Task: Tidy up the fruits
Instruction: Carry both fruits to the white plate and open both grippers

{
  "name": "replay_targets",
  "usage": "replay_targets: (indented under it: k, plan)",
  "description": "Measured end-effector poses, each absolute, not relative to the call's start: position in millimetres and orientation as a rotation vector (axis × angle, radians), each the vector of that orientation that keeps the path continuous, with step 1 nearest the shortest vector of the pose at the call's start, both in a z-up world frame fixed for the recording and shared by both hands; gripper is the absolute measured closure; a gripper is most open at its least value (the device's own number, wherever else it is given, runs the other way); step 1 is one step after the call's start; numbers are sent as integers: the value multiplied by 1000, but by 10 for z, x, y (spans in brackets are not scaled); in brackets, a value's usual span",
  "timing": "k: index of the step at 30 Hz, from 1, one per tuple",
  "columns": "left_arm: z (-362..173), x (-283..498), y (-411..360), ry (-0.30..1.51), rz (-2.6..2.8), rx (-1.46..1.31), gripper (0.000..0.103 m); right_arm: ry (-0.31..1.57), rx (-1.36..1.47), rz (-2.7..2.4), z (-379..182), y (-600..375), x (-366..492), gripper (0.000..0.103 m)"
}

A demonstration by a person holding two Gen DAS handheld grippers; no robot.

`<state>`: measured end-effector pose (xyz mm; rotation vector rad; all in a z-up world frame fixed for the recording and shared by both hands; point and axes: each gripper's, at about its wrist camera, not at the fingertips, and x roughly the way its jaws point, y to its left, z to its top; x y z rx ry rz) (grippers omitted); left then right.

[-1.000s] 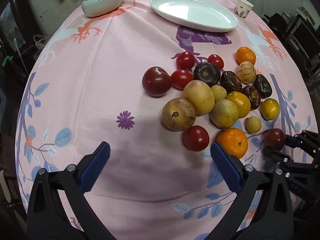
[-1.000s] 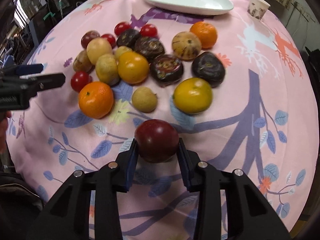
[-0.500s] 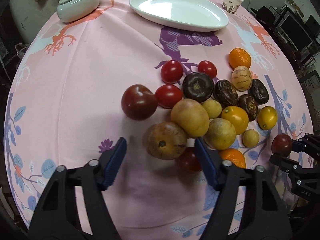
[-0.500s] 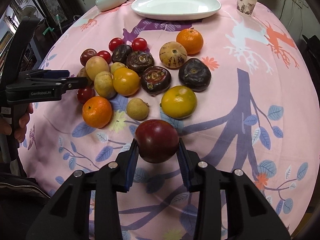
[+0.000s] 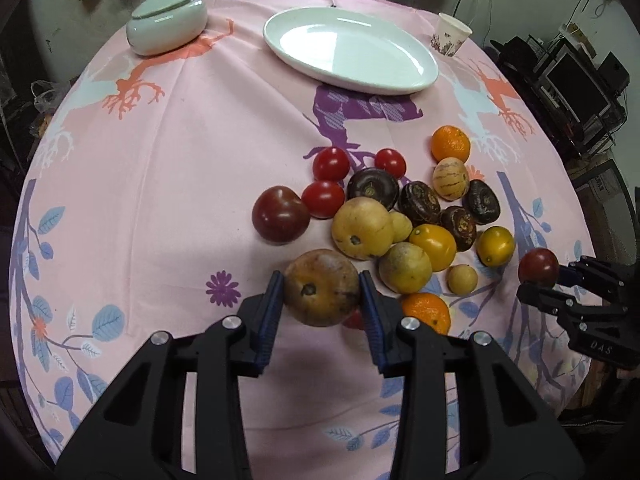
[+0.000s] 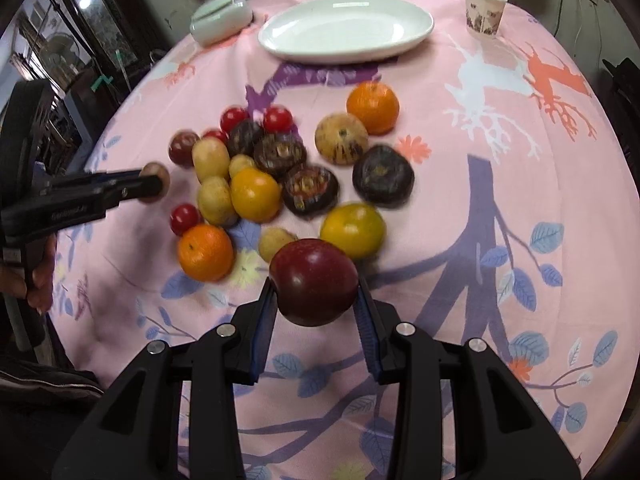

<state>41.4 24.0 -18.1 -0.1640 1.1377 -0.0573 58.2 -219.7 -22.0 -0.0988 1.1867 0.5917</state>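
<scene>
Since the earlier frame, the left gripper (image 5: pixel 322 292) has gone from wide open over bare cloth to closing its jaws on a round brownish-yellow fruit (image 5: pixel 322 294) with a dark stem scar, pads touching both sides, just beside the fruit pile (image 5: pixel 404 220). The right gripper (image 6: pixel 316 292) clamps a glossy dark red fruit (image 6: pixel 314 282) above the pink printed tablecloth (image 5: pixel 180 168). A white oval plate (image 5: pixel 352 50) stands at the far side, well apart.

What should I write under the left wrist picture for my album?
Left gripper closing on a brown fruit beside the fruit pile, white plate waiting on the pink tablecloth.
</scene>
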Motion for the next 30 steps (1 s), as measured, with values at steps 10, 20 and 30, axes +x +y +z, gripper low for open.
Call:
replay_targets:
  k: [10,20,30]
  plan:
    - [492,989,203,985,-95,-103,65,1009,-78,620,359,-2047,1359,64]
    - [44,2470,195,1022,-90,-146,65,1076,-125,622,2,-1562,2762,64]
    - [-251,2952,198,1016,-24,-111,49,1128,-184,518,-481,-1349,3261,62]
